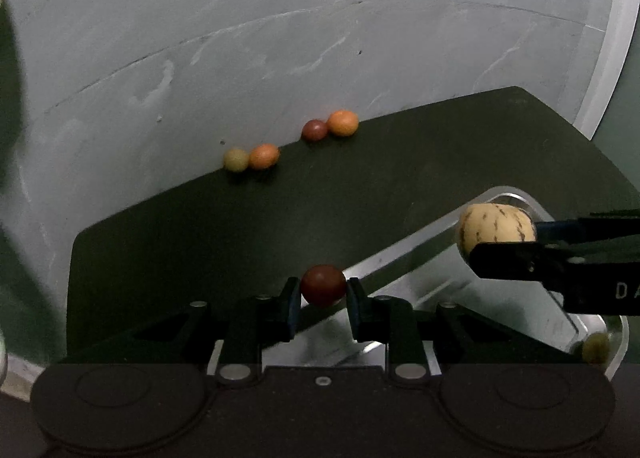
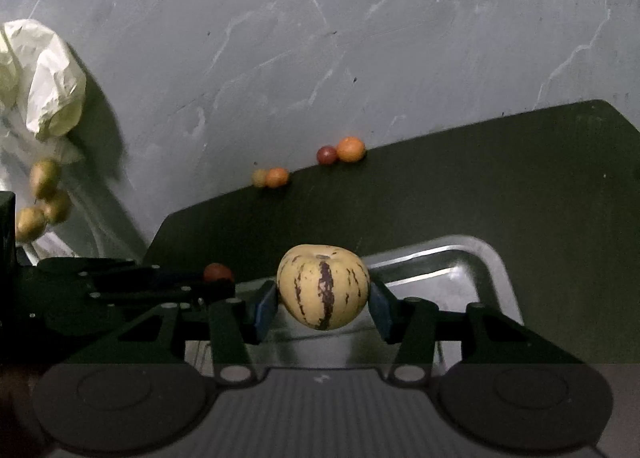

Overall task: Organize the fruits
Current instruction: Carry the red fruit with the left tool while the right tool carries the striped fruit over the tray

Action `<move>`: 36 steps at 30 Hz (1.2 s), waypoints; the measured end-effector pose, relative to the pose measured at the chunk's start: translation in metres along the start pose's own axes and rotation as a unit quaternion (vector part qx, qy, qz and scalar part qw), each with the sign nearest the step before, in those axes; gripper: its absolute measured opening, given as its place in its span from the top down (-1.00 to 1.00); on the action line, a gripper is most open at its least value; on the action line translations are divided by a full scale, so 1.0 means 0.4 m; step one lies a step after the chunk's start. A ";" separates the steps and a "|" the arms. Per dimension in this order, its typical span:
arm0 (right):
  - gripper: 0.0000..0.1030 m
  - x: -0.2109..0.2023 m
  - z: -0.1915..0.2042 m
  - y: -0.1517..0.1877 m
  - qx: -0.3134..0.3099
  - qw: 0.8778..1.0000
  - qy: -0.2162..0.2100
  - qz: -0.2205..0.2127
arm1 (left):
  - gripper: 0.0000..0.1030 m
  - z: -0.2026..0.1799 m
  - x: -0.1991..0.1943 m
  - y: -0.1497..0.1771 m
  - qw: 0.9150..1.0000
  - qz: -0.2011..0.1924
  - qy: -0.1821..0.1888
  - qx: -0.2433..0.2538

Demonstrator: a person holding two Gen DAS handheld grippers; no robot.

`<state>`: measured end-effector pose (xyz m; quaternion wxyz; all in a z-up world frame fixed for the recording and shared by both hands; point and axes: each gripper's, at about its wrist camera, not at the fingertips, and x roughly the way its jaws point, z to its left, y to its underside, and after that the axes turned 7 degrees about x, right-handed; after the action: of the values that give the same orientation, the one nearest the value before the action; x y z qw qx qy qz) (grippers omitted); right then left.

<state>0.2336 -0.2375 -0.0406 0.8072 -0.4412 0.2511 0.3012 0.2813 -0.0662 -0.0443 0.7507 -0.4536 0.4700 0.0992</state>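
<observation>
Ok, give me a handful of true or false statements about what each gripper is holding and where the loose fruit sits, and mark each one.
1. The left gripper grips a small dark red fruit. True.
2. The right gripper is open with nothing in it. False: it is shut on a cream fruit with purple stripes.
3. Four small fruits lie along the far edge of the dark mat, in two pairs. True.
4. Both far pairs are all orange. False: one pair is a pale yellow fruit beside an orange one, the other a dark red fruit beside an orange one.
5. A metal tray lies below the striped fruit. True.
</observation>
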 end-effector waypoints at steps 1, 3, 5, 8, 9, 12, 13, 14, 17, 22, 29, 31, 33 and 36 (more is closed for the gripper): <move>-0.06 -0.001 0.005 0.006 -0.001 1.000 0.000 0.001 | 0.49 0.002 -0.004 0.006 1.000 0.001 -0.001 -0.003; -0.06 -0.005 0.012 0.016 -0.002 1.000 -0.001 0.006 | 0.49 0.007 -0.008 0.017 1.000 0.004 -0.002 -0.009; -0.06 -0.005 0.020 0.024 -0.001 1.000 -0.001 0.009 | 0.49 0.013 -0.015 0.028 1.000 0.008 -0.003 -0.016; -0.06 -0.006 0.032 0.035 -0.002 1.000 -0.003 0.014 | 0.49 0.018 -0.020 0.044 1.000 0.012 -0.004 -0.024; -0.06 -0.005 0.036 0.037 -0.004 1.000 -0.003 0.017 | 0.49 0.020 -0.022 0.050 1.000 0.013 -0.003 -0.025; -0.06 -0.005 0.048 0.044 -0.010 1.000 -0.004 0.022 | 0.49 0.026 -0.025 0.063 0.999 0.015 -0.002 -0.029; -0.06 -0.005 0.051 0.046 -0.012 1.000 -0.004 0.023 | 0.49 0.028 -0.026 0.066 0.999 0.015 -0.002 -0.031; -0.06 -0.004 0.055 0.047 -0.013 1.000 -0.004 0.024 | 0.49 0.029 -0.027 0.070 0.999 0.016 -0.001 -0.032; -0.06 -0.004 0.062 0.052 -0.017 0.999 -0.003 0.027 | 0.49 0.032 -0.027 0.078 0.999 0.019 -0.002 -0.036; -0.06 0.000 0.073 0.059 -0.027 0.999 -0.003 0.035 | 0.49 0.036 -0.029 0.096 0.999 0.024 -0.006 -0.046; -0.06 0.017 0.082 0.064 -0.037 0.998 -0.008 0.046 | 0.49 0.036 -0.035 0.115 0.998 0.029 -0.010 -0.055; -0.06 0.023 0.083 0.065 -0.039 0.998 -0.010 0.049 | 0.49 0.037 -0.037 0.118 0.998 0.031 -0.012 -0.057; -0.06 0.027 0.084 0.067 -0.041 0.998 -0.012 0.052 | 0.49 0.038 -0.038 0.121 0.998 0.034 -0.013 -0.059; -0.06 0.033 0.086 0.070 -0.042 0.997 -0.014 0.056 | 0.49 0.037 -0.040 0.123 0.997 0.036 -0.014 -0.062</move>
<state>0.2279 -0.1924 -0.0485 0.7733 -0.4557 0.2515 0.3622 0.2534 -0.0221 -0.0582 0.7235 -0.4805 0.4686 0.1613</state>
